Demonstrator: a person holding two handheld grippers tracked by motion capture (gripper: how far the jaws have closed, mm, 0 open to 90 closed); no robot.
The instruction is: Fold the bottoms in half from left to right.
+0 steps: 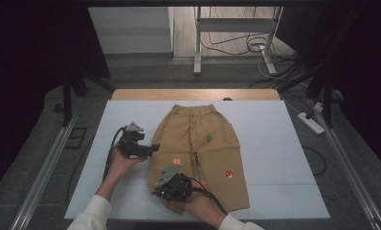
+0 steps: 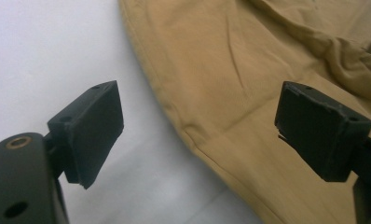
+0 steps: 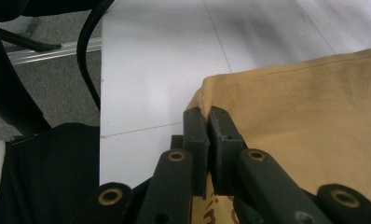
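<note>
corner pinched, other hand coming in

the tan trousers [image 1: 198, 153] lie flat on the white table cover [image 1: 274, 143], waistband at the far side, legs toward me. my right gripper [image 3: 207, 116] has its jaws pressed together on the hem corner of the trouser leg nearest my left, cloth nipped between the pads; i judge that grip is there to anchor or lift the corner for a fold. my left gripper [image 1: 152, 149] hovers just beside the outer seam of the same leg, jaws spread wide and nothing between them, the cloth edge lying below the gap. probably lining up for a second pinch higher on the seam. no containers on the table; nothing held in anything.
</note>
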